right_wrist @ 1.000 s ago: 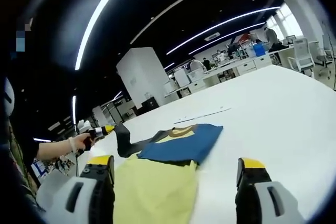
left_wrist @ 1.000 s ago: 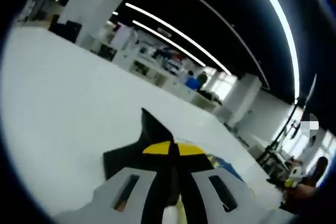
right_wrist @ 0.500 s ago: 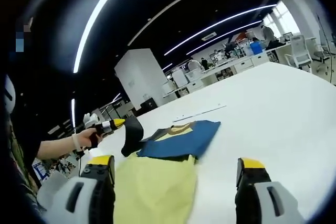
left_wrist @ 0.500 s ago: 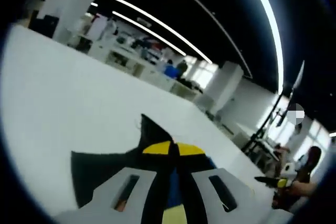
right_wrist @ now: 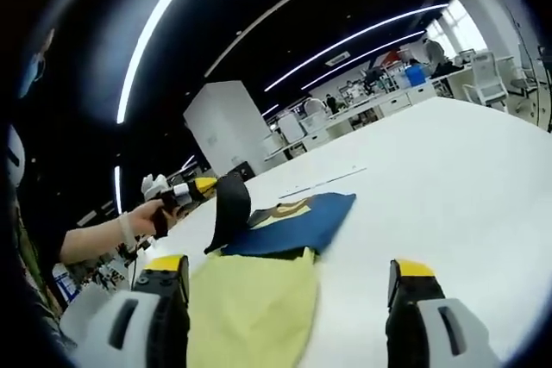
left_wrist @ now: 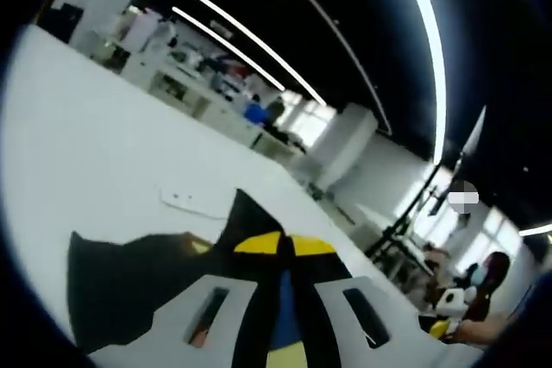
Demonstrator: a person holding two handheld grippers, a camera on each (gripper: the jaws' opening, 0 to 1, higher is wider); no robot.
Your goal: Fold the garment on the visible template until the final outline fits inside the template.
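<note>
Left gripper [right_wrist: 200, 187] is raised off the desk [right_wrist: 448, 178], fingers clamped on the garment's black sleeve [right_wrist: 228, 213]. Right gripper [right_wrist: 289, 286] hovers with fingers wide apart, bare desk to their right.

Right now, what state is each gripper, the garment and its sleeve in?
Left gripper: fingers shut on the black sleeve, raised above the table.
Right gripper: fingers open, holding nothing.
Black sleeve: lifted off the table, hanging from the left gripper.
Garment: blue body lying flat, yellow part spread toward the right gripper.
White table: bears the garment.
</note>
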